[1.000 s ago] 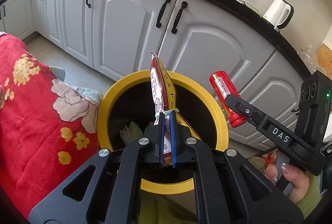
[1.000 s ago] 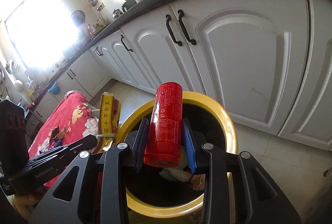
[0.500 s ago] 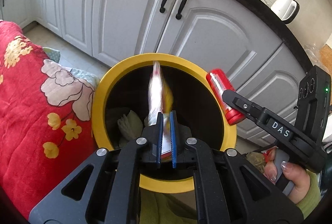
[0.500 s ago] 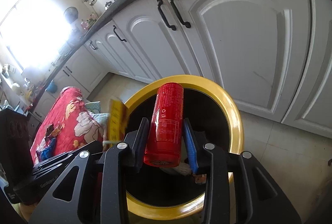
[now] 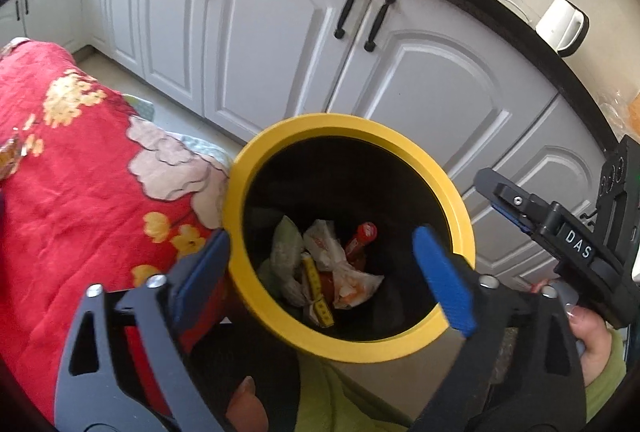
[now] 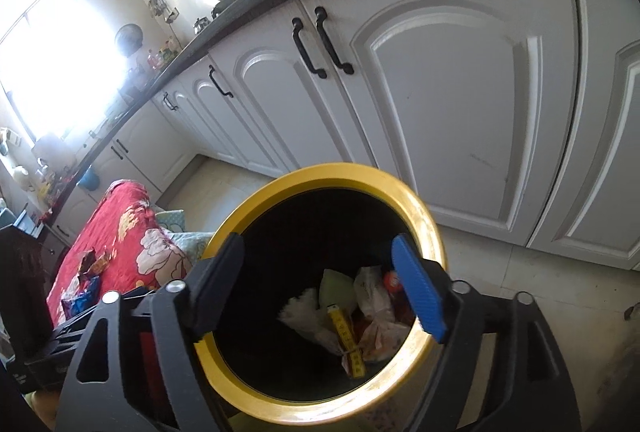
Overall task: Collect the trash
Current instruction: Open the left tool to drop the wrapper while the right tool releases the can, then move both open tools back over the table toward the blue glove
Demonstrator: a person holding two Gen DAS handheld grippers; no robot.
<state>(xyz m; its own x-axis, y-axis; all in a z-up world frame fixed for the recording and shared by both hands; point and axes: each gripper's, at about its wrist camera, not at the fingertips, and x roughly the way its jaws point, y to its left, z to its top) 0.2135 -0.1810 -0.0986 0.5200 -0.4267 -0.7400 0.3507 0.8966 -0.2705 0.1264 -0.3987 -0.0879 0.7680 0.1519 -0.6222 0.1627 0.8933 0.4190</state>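
Observation:
A round bin with a yellow rim (image 5: pixel 400 134) (image 6: pixel 428 216) stands on the floor below both grippers. Inside lie a yellow-and-red snack wrapper (image 5: pixel 318 292) (image 6: pixel 347 332), a red can (image 5: pixel 362 242) (image 6: pixel 394 281), and crumpled white and green wrappers (image 5: pixel 286 244). My left gripper (image 5: pixel 322 272) is open and empty over the bin's mouth. My right gripper (image 6: pixel 320 282) is open and empty over the bin too; it also shows in the left wrist view (image 5: pixel 504 204) at the right.
White cabinet doors (image 5: pixel 280 44) with black handles run behind the bin under a dark counter. A red flowered cloth (image 5: pixel 80 168) covers a surface to the left, with several wrappers (image 6: pixel 86 280) on it. A white kettle (image 5: pixel 562 26) stands on the counter.
Both grippers opened. The snack wrapper dropped from the left gripper and the red can from the right gripper into the bin.

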